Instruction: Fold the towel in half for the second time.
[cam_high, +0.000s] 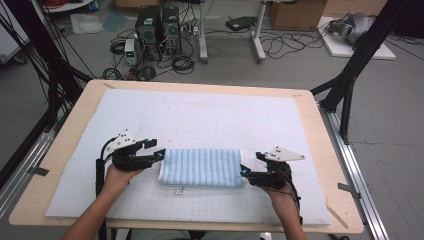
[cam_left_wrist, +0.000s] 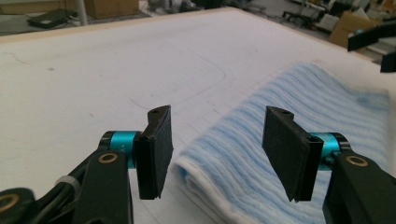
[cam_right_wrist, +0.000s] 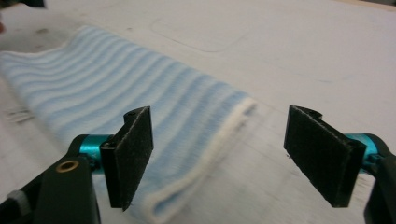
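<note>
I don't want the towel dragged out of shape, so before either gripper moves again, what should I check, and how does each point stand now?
1. Left gripper open, pads off the cloth: ok.
2. Right gripper open, nothing pinched: ok.
3. Folded blue striped towel lying flat on the white mat: ok.
4. Each gripper at its own short end of the towel, left gripper and right gripper: ok.
5. Folded layers squared up edge to edge: cannot tell; the white hem bulges a little at the near corner in the left gripper view.
6. Small tag at the near long edge out of both grippers' way: ok.
</note>
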